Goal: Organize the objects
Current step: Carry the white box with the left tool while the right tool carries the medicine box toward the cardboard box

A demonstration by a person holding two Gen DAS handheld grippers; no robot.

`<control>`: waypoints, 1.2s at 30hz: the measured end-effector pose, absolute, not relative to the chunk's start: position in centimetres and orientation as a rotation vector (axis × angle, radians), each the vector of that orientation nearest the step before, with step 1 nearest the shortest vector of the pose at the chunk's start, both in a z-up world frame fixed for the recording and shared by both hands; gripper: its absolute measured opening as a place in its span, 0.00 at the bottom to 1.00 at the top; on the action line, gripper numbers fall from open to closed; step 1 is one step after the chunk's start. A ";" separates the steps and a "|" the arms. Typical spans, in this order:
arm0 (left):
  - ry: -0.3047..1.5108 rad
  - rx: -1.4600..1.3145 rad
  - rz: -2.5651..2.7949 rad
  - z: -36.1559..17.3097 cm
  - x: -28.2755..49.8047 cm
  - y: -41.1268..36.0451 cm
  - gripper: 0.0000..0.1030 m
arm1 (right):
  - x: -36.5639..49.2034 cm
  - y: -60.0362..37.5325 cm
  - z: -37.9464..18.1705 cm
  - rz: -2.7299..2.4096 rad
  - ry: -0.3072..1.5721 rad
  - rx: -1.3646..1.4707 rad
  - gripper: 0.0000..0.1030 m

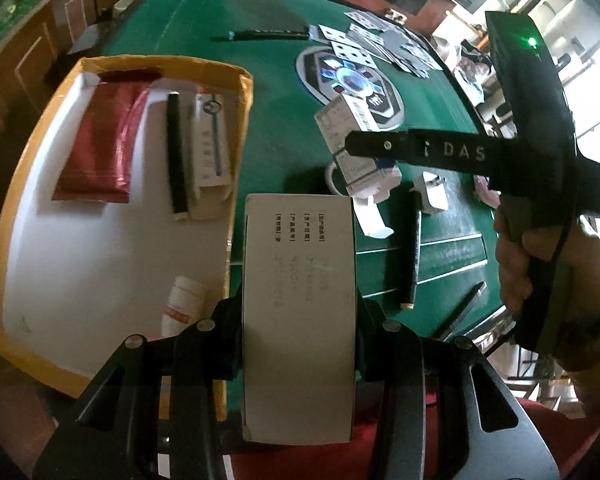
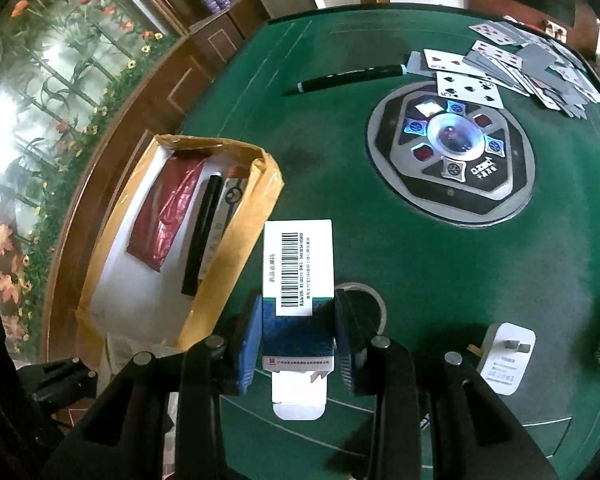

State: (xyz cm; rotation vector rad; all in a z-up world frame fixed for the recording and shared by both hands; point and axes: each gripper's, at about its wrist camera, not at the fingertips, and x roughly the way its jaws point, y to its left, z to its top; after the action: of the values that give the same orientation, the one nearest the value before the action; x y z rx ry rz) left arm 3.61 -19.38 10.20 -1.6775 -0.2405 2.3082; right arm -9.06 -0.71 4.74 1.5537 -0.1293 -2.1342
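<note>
My left gripper (image 1: 300, 320) is shut on a long pale carton box (image 1: 300, 280) with printed text, held beside the right wall of an open yellow-taped cardboard box (image 1: 242, 120). That box holds a red foil pouch (image 1: 100, 140), a black stick (image 1: 176, 152), a white packet (image 1: 214, 148) and a small white bottle (image 1: 182, 304). My right gripper (image 2: 298, 336) is shut on a blue-and-white medicine box (image 2: 298, 264) with a barcode, held above the green table just right of the cardboard box (image 2: 228, 232). The left wrist view shows it too, the right gripper (image 1: 364, 148) on the medicine box (image 1: 364, 176).
A green game table (image 2: 420, 280) has a round console (image 2: 452, 148) in its middle. Playing cards (image 2: 520, 68) are scattered at the far right, with a black pen (image 2: 352, 76) beside them. A white plug (image 2: 504, 360) and another black pen (image 1: 414, 248) lie near. A person's hand (image 1: 540, 264) grips the right handle.
</note>
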 end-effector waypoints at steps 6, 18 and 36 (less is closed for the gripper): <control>-0.256 -1.674 2.356 11.2 3.7 -20.9 0.39 | -8.8 -1.8 5.2 -2.119 -0.110 1.543 0.32; -0.303 -1.672 2.447 12.3 3.4 -24.6 0.39 | -8.4 -3.7 6.6 -2.095 -0.063 1.501 0.32; -0.254 -1.793 2.563 11.3 2.5 -31.4 0.39 | -7.3 -6.2 7.0 -2.041 -0.036 1.490 0.32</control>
State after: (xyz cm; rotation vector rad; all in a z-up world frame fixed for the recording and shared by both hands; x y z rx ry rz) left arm 2.48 -31.39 11.26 -1.7927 -0.2538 2.5634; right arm -7.29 -6.18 7.02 1.4904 -0.0364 -2.0415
